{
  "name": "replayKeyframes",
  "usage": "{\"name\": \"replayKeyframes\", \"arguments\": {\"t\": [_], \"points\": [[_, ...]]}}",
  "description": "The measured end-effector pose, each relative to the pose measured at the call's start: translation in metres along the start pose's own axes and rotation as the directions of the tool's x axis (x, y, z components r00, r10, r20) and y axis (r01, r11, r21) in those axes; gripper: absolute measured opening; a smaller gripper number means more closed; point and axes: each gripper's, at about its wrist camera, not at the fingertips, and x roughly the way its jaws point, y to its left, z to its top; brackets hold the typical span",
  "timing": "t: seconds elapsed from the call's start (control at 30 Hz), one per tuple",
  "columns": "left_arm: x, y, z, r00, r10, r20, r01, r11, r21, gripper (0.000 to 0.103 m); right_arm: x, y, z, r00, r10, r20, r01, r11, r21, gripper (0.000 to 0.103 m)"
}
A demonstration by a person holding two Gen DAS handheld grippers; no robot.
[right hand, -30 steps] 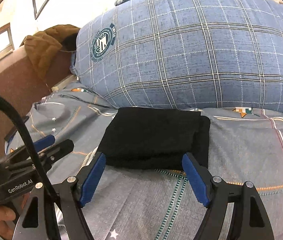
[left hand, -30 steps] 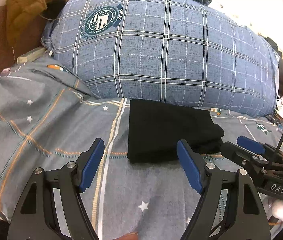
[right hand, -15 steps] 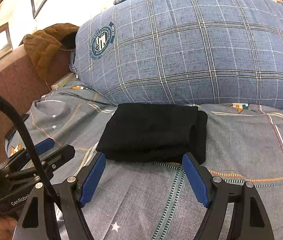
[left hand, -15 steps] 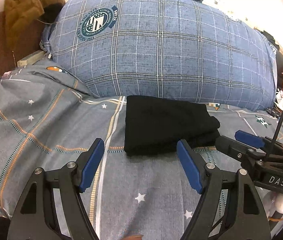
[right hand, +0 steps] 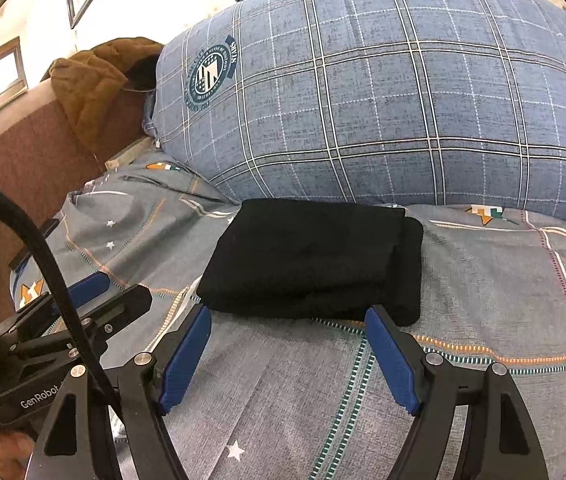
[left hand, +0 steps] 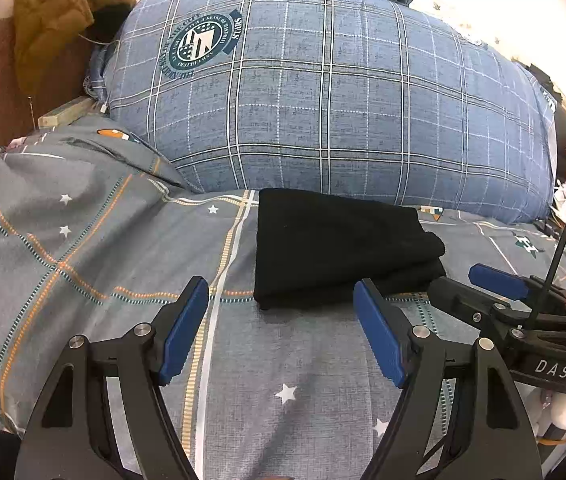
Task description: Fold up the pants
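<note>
both tools, left tool (left hand: 281, 312) and right tool (right hand: 287, 338), have backed off wide and empty; black pants (right hand: 315, 264) look folded, probably finished.

Black pants (left hand: 335, 248), blue plaid pillow (left hand: 323, 112), grey starred bedsheet (left hand: 83, 240).

black frames, blue-padded fingers (left hand: 182, 336), silver screws, "das" and "genrobot" lettering.

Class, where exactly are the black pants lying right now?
In both wrist views the folded black pants lie centred on the grey bedsheet, just before the blue plaid pillow.
</note>
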Motion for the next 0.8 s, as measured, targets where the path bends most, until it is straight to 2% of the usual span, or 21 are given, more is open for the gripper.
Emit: {"name": "replayKeyframes", "arguments": {"t": [0.53, 0.7, 0.8], "points": [[-0.001, 0.003, 0.001, 1.0, 0.007, 0.002, -0.007, 1.0, -0.003, 0.076, 0.0, 0.005, -0.002, 1.0, -0.005, -0.006, 0.005, 1.0, 0.004, 0.077], [-0.008, 0.002, 0.0, 0.999, 0.015, 0.045, -0.016, 1.0, 0.02, 0.076, -0.002, 0.008, -0.003, 1.0, -0.006, -0.007, 0.006, 1.0, 0.004, 0.077], [-0.011, 0.001, 0.0, 0.999, 0.0, 0.035, -0.001, 1.0, 0.025, 0.076, -0.005, 0.011, -0.004, 1.0, -0.006, -0.003, 0.006, 1.0, 0.004, 0.077]]}}
